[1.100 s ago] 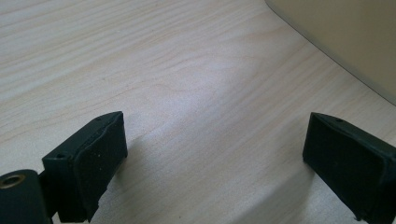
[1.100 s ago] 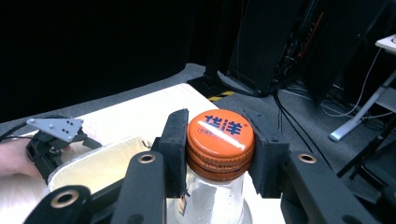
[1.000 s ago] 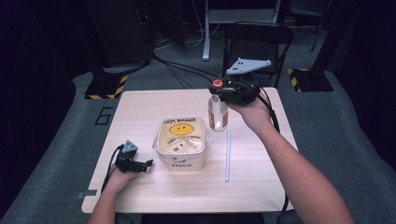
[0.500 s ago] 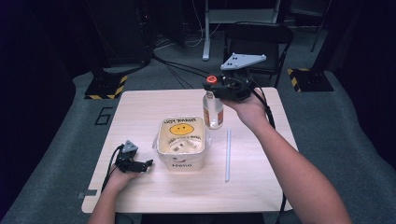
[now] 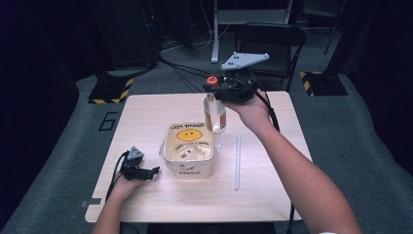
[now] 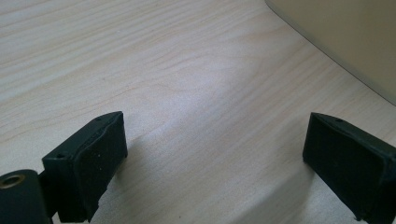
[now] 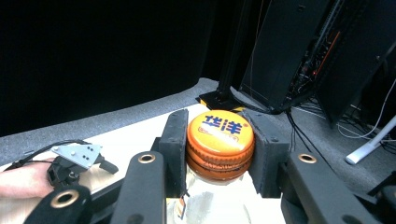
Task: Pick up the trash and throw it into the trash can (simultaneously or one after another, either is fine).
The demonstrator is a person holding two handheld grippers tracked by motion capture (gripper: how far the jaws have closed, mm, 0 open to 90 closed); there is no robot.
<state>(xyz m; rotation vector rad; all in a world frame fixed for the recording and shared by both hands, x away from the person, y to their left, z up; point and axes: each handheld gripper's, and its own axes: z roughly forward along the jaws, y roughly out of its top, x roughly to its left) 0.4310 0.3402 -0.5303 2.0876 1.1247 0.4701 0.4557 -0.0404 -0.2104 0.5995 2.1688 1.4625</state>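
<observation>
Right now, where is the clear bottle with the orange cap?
In the high view the bottle hangs over the table's far side, just beyond the smiley-face tub. The right tool is clamped on its orange cap.

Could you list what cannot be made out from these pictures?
- Bottle contents: high view, clear body too small to show a fill level; right gripper view, the right tongs cover all but the orange cap.
- Tub contents and lettering: high view, too small and blurred.
- Tub in the left gripper view: only a corner, cut off by the frame edge.
- White stick: too thin to identify.
</observation>
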